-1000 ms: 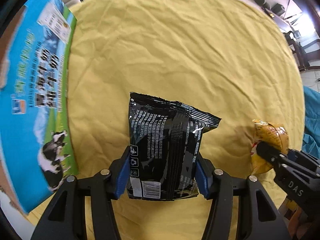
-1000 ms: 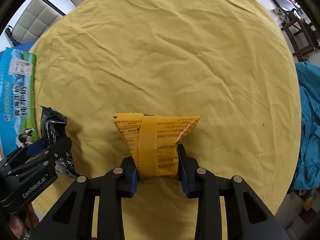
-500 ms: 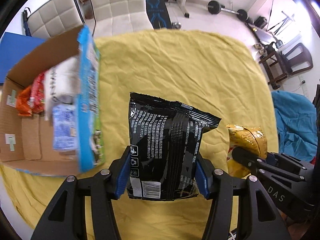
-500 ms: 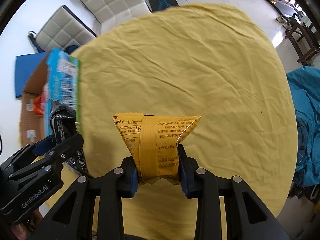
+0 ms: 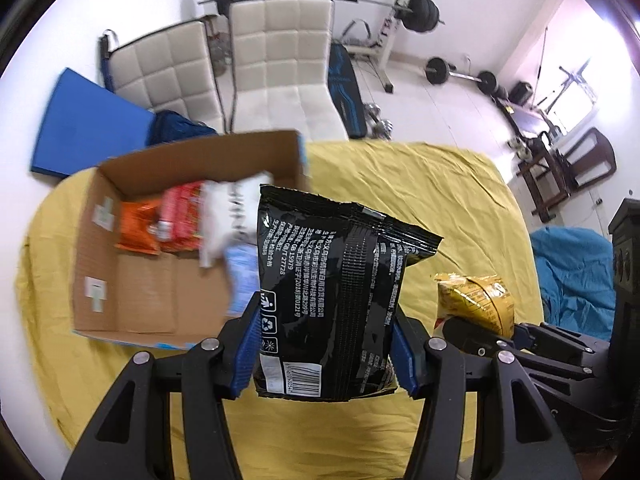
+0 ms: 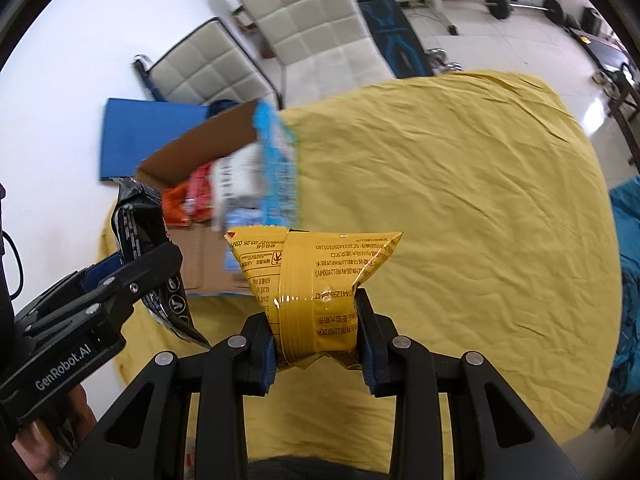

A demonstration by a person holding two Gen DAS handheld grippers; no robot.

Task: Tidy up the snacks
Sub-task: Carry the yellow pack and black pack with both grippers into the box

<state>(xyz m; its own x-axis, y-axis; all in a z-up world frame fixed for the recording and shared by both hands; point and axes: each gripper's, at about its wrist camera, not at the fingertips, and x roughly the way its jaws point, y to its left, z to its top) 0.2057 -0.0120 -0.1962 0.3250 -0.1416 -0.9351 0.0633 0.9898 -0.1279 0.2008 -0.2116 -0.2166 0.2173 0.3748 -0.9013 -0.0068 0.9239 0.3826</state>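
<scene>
Right now my left gripper [image 5: 325, 346] is clamped on a black snack bag [image 5: 336, 292], its blue pads [image 5: 248, 344] pressing both sides of the lower half, and the bag hangs in the air above the yellow cloth [image 5: 448, 196]. My right gripper [image 6: 318, 342] is squeezed tight around a yellow snack bag [image 6: 314, 280], pinched near the bottom so the top flares out wide, also lifted off the cloth.

The left camera looks straight down into the cardboard box [image 5: 132, 288] at the left end of the table, so I can see its bare brown floor and the packets lying at the far end: one orange packet [image 5: 138, 228], one red packet [image 5: 182, 216], one white packet [image 5: 228, 216] and one pale blue packet [image 5: 242, 280], all blurred. The black bag covers the box's near right corner from this angle. The right camera gets the box only at a slant, showing its printed blue outer wall [image 6: 278, 168] and just slivers of the same packets.

Each camera also catches the other gripper from the side: the left one shows my right gripper with the yellow bag to the right, the right one shows my left gripper, the black bag and a bit of my hand [image 6: 44, 432] lower left.

Two white chairs [image 5: 280, 64] stand beyond the table, and one blue mat [image 5: 84, 120] lies on the floor.
</scene>
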